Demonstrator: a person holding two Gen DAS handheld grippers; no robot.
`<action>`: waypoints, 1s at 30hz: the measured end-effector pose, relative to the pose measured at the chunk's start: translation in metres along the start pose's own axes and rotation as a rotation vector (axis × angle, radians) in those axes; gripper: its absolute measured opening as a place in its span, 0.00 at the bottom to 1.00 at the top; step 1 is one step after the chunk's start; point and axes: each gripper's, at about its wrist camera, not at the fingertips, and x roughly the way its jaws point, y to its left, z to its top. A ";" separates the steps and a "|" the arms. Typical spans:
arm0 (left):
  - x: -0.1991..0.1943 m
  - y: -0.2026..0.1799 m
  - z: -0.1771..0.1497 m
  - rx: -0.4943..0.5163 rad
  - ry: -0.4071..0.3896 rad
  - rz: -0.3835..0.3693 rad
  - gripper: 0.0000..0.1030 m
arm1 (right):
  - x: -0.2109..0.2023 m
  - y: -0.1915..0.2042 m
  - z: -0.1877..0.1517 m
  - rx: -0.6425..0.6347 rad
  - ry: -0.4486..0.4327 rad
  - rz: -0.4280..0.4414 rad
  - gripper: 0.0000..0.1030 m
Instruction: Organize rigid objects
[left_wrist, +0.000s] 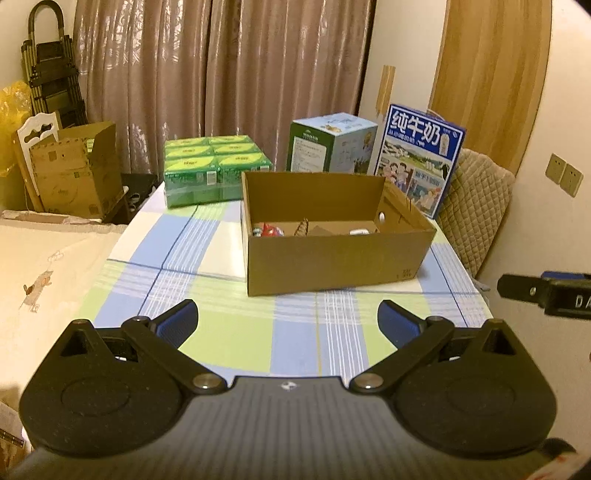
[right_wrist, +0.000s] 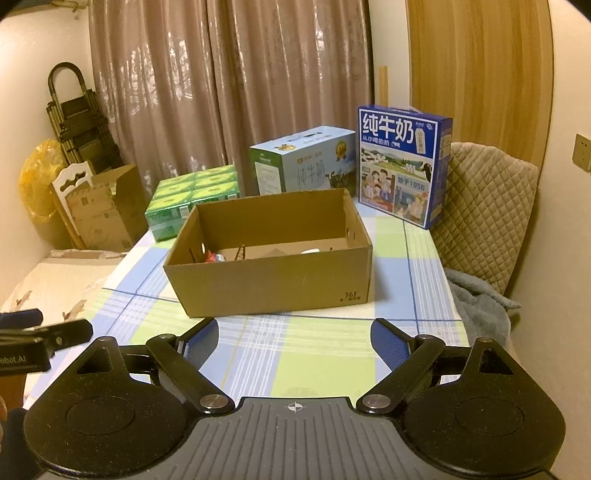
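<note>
both grippers, left (left_wrist: 287, 322) & right (right_wrist: 294, 339), spread wide, empty; cardboard box (left_wrist: 334, 258) ahead, milk cartons (left_wrist: 419, 162) behind.

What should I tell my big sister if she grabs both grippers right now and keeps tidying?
Left gripper: open, holding nothing, above the checked tablecloth.
Right gripper: open, holding nothing, also near the table's front edge.
The open cardboard box sits mid-table. A few small items lie on its floor, including a red-and-white one and a white one; what they are is hard to tell.
Behind it: green packs, a light blue carton, a dark blue milk carton.
No loose items show on the cloth, so whatever is left isn't clear.
</note>
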 end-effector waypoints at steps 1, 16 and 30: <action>-0.001 -0.001 -0.002 -0.002 0.004 0.000 0.99 | -0.002 0.000 -0.001 0.000 0.000 0.002 0.84; -0.014 -0.010 -0.012 -0.010 0.003 0.006 0.99 | -0.021 0.009 -0.018 -0.012 0.017 0.014 0.84; -0.016 -0.017 -0.016 0.000 0.007 -0.010 0.99 | -0.025 0.014 -0.025 -0.018 0.021 0.001 0.84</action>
